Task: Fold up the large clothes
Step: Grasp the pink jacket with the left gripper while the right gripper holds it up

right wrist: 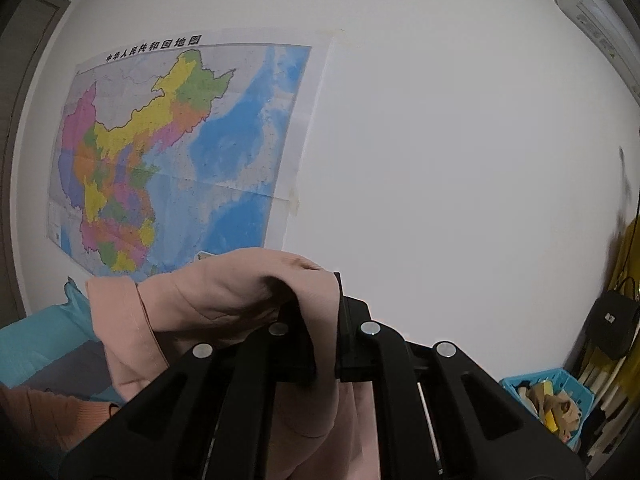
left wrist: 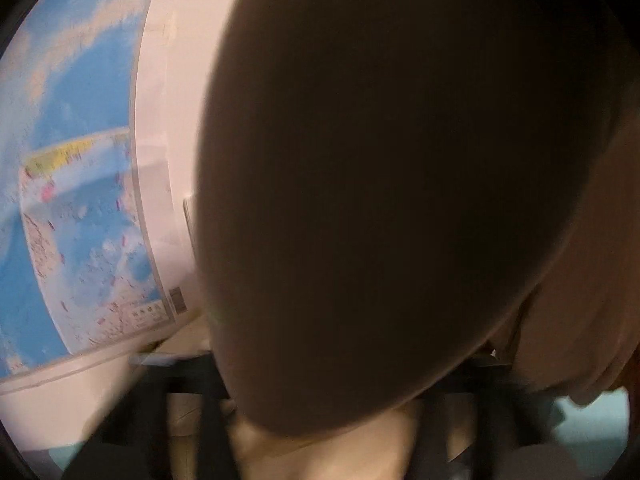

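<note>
Aloft before the wall map (right wrist: 180,152), your right gripper (right wrist: 326,320) pinches the peach-pink garment (right wrist: 224,300), which drapes crumpled over its closed jaws. Your left gripper, hidden behind fabric, reads clamped. Right, a blue basket (right wrist: 516,385) holds tan clothes (right wrist: 548,400).

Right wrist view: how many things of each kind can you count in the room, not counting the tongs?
Pink garment: 1
Wall map: 1
Blue basket: 1
Black handbag: 1
Air conditioner: 1
Total: 5
</note>
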`<state>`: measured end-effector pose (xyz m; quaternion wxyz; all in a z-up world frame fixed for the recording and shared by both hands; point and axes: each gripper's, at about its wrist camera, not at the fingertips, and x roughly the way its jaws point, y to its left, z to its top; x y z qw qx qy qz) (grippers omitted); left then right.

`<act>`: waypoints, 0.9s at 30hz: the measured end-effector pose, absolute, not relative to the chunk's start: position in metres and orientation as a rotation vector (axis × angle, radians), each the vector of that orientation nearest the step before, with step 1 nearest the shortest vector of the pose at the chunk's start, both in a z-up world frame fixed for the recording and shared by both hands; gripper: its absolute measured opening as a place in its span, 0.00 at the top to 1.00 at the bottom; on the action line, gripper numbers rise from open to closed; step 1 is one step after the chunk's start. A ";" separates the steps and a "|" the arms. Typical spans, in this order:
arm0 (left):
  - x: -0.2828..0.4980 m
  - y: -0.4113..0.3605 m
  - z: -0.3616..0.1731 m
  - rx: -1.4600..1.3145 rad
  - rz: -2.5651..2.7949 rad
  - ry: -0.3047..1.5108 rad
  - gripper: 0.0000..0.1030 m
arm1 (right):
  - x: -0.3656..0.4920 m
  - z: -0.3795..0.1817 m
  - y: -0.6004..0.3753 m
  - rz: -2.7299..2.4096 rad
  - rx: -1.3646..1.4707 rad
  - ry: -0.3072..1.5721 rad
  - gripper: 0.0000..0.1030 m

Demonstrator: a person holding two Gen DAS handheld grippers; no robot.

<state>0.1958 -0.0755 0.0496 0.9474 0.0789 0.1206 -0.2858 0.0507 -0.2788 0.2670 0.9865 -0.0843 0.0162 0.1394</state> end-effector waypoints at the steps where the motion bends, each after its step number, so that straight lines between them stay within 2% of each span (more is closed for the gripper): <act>1: 0.196 -0.071 0.058 0.148 -0.579 0.252 0.96 | 0.045 0.271 -0.283 0.269 -0.167 0.026 0.94; 7: 0.158 -0.023 0.140 0.052 -0.545 0.092 0.97 | -0.021 0.319 -0.295 0.249 -0.152 -0.082 0.94; 13: 0.065 0.048 0.232 -0.023 -0.571 -0.017 0.96 | -0.110 0.364 -0.303 0.307 -0.102 -0.184 0.94; 19: -0.032 0.114 0.256 0.001 -0.457 -0.037 0.97 | -0.165 0.353 -0.309 0.444 -0.029 -0.193 0.94; 24: -0.155 0.144 0.281 0.041 -0.311 -0.091 0.97 | -0.195 0.340 -0.303 0.603 0.042 -0.168 0.94; 27: -0.186 0.156 0.292 0.097 -0.214 -0.085 0.97 | -0.203 0.329 -0.289 0.705 0.067 -0.143 0.94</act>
